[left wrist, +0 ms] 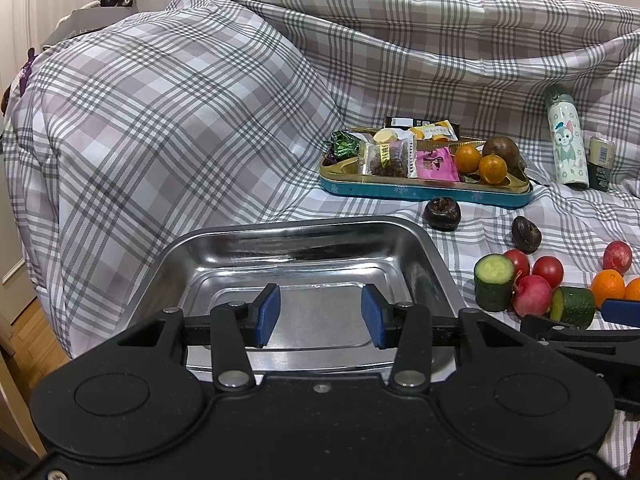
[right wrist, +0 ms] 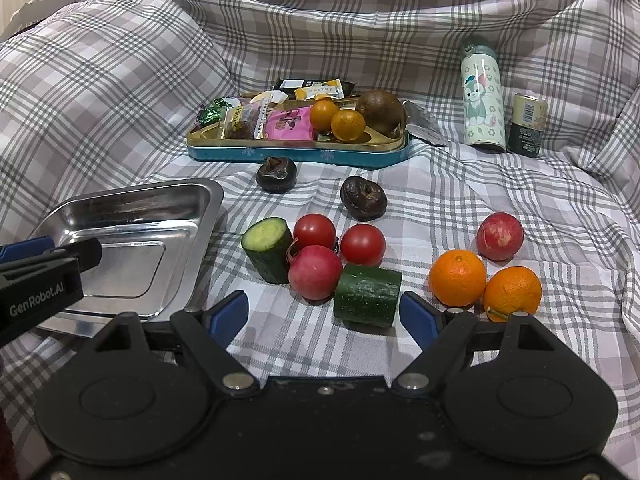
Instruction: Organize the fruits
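Now my left gripper point(left wrist: 320, 316) hovers over empty shiny steel tray point(left wrist: 224, 256), jaws apart; my right gripper point(right wrist: 324, 316), jaws wide apart, near dark green cucumber chunk point(right wrist: 367, 295); fruits loose on plaid bedsheet point(right wrist: 460, 200).

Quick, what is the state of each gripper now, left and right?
Left gripper: open, holding nothing, over the steel tray.
Right gripper: open, holding nothing, near a cucumber piece.
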Demonstrator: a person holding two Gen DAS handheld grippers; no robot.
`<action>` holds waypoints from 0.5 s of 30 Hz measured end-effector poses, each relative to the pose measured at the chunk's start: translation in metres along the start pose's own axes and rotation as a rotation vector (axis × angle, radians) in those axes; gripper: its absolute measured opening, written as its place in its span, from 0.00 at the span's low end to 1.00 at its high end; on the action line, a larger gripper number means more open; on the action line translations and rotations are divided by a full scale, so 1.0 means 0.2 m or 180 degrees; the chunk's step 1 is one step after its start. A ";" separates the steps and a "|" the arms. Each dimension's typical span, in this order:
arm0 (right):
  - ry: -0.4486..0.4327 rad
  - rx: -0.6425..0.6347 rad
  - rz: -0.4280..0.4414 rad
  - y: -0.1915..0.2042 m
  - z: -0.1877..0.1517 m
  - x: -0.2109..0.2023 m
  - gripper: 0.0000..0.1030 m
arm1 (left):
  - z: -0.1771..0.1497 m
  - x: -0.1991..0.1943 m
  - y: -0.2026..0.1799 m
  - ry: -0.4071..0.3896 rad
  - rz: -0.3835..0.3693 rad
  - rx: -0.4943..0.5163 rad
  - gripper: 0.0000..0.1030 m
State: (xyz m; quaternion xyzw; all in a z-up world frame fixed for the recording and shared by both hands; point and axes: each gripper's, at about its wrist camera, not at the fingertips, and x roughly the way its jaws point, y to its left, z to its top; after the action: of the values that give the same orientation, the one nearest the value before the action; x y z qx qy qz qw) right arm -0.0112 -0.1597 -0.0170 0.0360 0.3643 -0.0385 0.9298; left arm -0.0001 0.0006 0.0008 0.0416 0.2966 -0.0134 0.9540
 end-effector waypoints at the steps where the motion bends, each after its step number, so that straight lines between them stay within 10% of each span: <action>1: -0.0003 0.0004 -0.0001 0.00 0.00 0.00 0.83 | 0.00 0.00 0.00 0.0000 0.0001 0.0000 0.51; 15: -0.0004 0.0015 0.0002 0.00 0.00 -0.01 0.83 | 0.00 0.00 -0.01 -0.0001 0.0006 0.0004 0.51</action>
State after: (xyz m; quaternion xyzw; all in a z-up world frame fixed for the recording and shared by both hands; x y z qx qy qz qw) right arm -0.0122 -0.1601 -0.0164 0.0383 0.3637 -0.0391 0.9299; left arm -0.0002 -0.0008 0.0004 0.0424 0.2963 -0.0127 0.9541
